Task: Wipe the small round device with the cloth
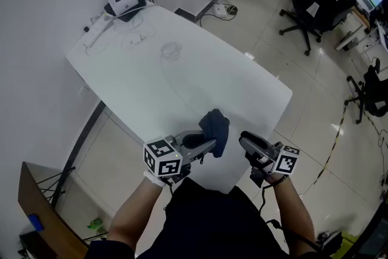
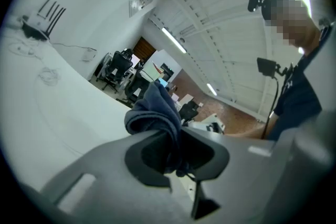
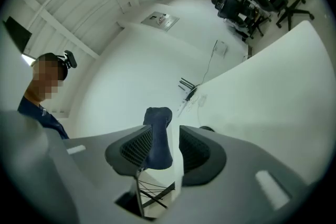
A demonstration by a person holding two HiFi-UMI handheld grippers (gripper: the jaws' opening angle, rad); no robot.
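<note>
My left gripper is shut on a dark blue cloth above the table's near edge. In the left gripper view the cloth bunches up out of the closed jaws of that gripper. My right gripper hangs just right of the cloth, open. In the right gripper view the cloth stands in the gap of that gripper, clear of the right pad. A faint small round outline lies far up the white table; I cannot tell whether it is the device.
A router with black antennas sits at the table's far left corner by the wall, with white cables beside it. Office chairs stand on the tiled floor to the right. A brown board leans at lower left.
</note>
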